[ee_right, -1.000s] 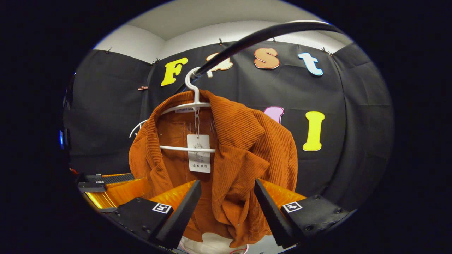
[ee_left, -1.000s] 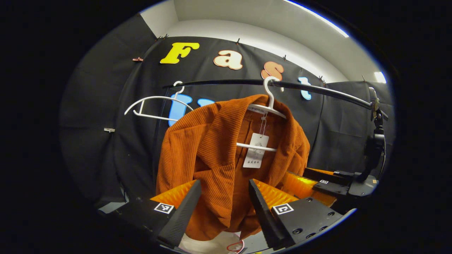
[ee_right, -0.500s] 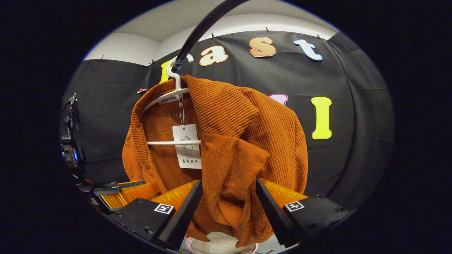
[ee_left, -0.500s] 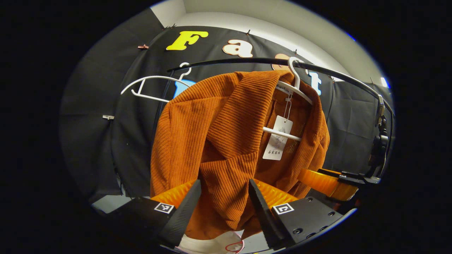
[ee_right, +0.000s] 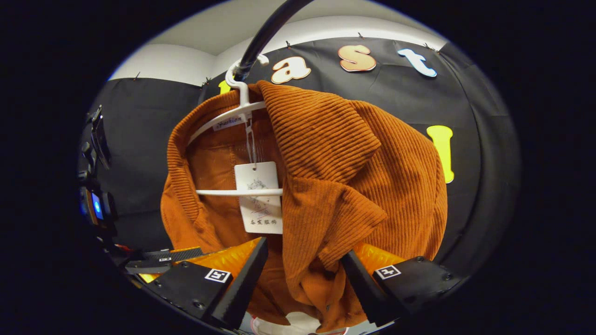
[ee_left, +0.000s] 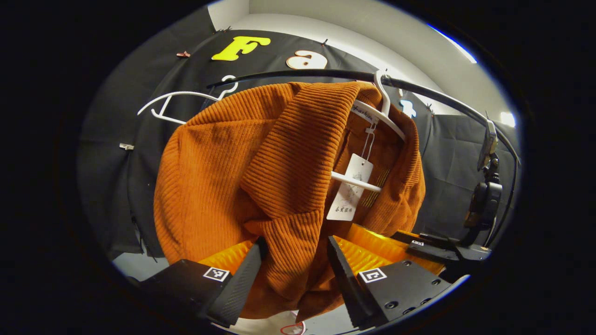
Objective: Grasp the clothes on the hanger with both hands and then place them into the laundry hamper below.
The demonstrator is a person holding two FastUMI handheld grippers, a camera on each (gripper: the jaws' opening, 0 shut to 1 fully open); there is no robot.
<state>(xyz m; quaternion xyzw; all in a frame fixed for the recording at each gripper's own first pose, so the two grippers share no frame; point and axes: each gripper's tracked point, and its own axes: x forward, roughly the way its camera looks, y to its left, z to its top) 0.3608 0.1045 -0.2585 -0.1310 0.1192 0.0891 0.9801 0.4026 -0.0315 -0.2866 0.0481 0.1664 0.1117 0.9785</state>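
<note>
Reaching up at the orange corduroy jacket point(ee_left: 242, 172), you have both tools straddling its front panels but nothing pinched yet. In the left gripper view, your left gripper point(ee_left: 294, 272) stands with its jaws spread wide, a fold of lapel hanging down between them at 6 o'clock; the cloth looks to brush the inner faces without being squeezed. In the right gripper view, your right gripper point(ee_right: 302, 279) is likewise open, the other lapel drooping into its gap at 6 o'clock.

The jacket still sits on the white hanger point(ee_right: 233, 116), whose hook rides the black rail point(ee_left: 419, 90) at about 12 o'clock in the right gripper view. A paper tag point(ee_right: 260, 197) dangles from the collar, near the hanger's crossbar. A second, bare white hanger point(ee_left: 177, 100) hangs at 10 o'clock in the left gripper view, and your right tool appears at 4 o'clock there.

So the task is at its first stage: the approach looks finished, the grasp is not made. You still need to close both sets of jaws on the fabric, lift it free of the hanger, and lower it into the hamper; something pale shows beneath the hem, too little to identify.
</note>
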